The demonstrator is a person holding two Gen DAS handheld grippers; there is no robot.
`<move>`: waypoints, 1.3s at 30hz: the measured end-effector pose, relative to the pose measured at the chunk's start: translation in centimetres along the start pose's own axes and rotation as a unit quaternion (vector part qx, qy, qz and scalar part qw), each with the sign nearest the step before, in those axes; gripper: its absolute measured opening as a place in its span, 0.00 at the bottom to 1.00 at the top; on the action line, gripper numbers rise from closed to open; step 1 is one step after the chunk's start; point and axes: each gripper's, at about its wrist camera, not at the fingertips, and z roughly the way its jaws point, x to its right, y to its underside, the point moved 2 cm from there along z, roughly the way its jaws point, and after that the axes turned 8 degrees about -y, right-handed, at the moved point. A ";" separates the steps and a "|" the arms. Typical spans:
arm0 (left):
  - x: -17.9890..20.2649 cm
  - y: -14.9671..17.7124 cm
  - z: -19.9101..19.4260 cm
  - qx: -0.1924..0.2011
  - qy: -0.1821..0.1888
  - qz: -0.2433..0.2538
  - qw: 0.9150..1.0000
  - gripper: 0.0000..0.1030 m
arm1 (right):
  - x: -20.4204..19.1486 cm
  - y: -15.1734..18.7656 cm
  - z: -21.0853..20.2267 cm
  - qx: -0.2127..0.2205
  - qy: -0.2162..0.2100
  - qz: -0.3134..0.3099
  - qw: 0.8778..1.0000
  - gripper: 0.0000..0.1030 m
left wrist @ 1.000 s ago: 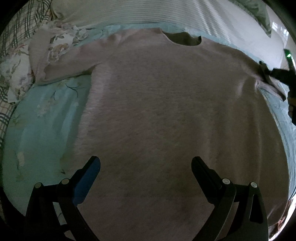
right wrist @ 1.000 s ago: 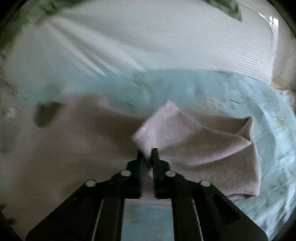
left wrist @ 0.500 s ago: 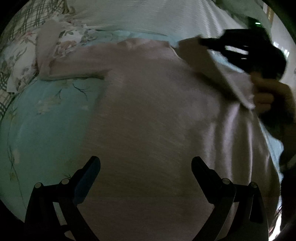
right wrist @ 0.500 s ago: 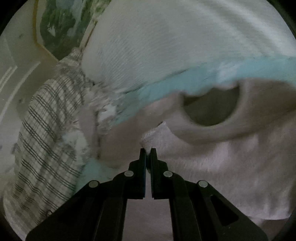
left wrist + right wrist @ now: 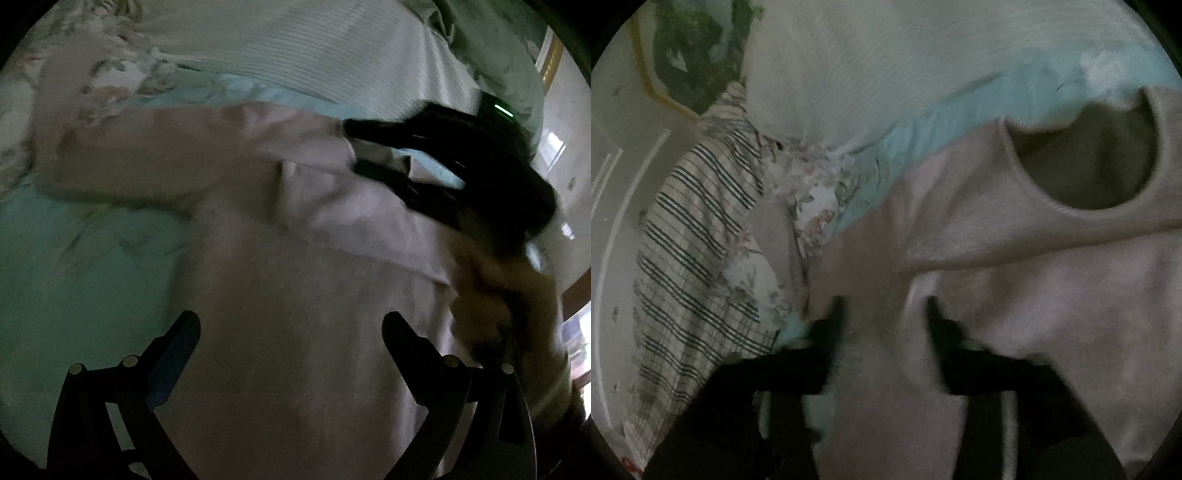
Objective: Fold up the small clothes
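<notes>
Fingers of the right gripper are opening, pink sweater cloth between them, unpinched. Left gripper fingers stand wide above the sweater, holding nothing.

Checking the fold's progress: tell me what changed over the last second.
The right gripper carried the sleeve across the pink top to near the neckline; its jaws are opening, letting the sleeve go. The left gripper stayed open above the hem. The other sleeve stayed spread out.
</notes>
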 end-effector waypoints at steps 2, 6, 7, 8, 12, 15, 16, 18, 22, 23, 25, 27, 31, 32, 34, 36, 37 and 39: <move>0.3 -1.9 1.7 -0.009 0.015 -0.007 1.000 0.96 | -0.6 0.8 -3.3 0.019 0.006 -0.004 1.000 0.56; 1.2 -5.4 5.8 -0.030 0.017 -0.003 0.999 0.96 | -1.7 3.2 -10.0 0.053 0.022 -0.021 0.998 0.56; 1.4 -6.3 7.0 -0.038 0.019 0.001 0.999 0.96 | -1.6 4.1 -12.1 0.063 0.032 -0.023 0.997 0.56; 1.5 -7.0 8.3 -0.049 0.019 0.005 0.999 0.96 | -1.4 4.6 -13.5 0.069 0.039 -0.022 0.997 0.56; 2.6 -8.3 11.5 -0.066 0.001 0.024 0.998 0.72 | 0.4 7.1 -18.5 0.095 0.070 0.005 0.993 0.56; 4.0 -9.0 11.6 -0.047 -0.003 0.057 0.997 0.07 | 1.9 8.1 -20.8 0.114 0.096 0.025 0.989 0.56; 4.3 -9.1 11.5 -0.043 -0.002 0.060 0.997 0.05 | 2.4 8.2 -21.4 0.121 0.101 0.032 0.987 0.56; 4.7 -9.3 10.5 -0.014 -0.014 0.071 0.997 0.02 | 3.2 8.3 -22.5 0.129 0.110 0.041 0.985 0.56; 2.3 -11.3 6.4 0.075 -0.053 0.049 0.995 0.02 | 4.8 7.5 -24.8 0.146 0.152 0.042 0.977 0.56; 1.3 -11.9 6.4 0.084 -0.076 0.039 0.993 0.01 | 5.3 7.0 -25.3 0.150 0.162 0.042 0.974 0.56; -0.4 -12.4 7.1 0.081 -0.101 0.027 0.991 0.01 | 6.3 6.0 -25.7 0.154 0.178 0.044 0.971 0.56; -2.4 -12.6 7.9 0.072 -0.097 -0.008 0.993 0.01 | 7.5 4.8 -25.8 0.154 0.192 0.048 0.968 0.56; -3.0 -12.0 8.2 0.084 -0.094 -0.024 0.992 0.02 | 10.3 1.6 -24.7 0.134 0.217 0.050 0.966 0.56; -2.8 -11.7 8.1 0.091 -0.096 -0.024 0.991 0.02 | 11.0 0.8 -24.2 0.128 0.221 0.051 0.966 0.56; -2.5 -11.4 7.8 0.097 -0.098 -0.023 0.990 0.02 | 12.0 -1.0 -23.1 0.116 0.225 0.053 0.966 0.56; -2.1 -11.1 8.0 0.097 -0.102 -0.014 0.990 0.02 | 13.0 -2.9 -22.1 0.113 0.222 0.056 0.967 0.56; -2.2 -10.9 7.7 0.097 -0.102 -0.011 0.990 0.02 | 13.4 -3.6 -21.9 0.115 0.221 0.057 0.967 0.56; -2.0 -10.6 7.7 0.097 -0.103 -0.004 0.990 0.02 | 14.3 -5.5 -21.1 0.110 0.221 0.055 0.967 0.56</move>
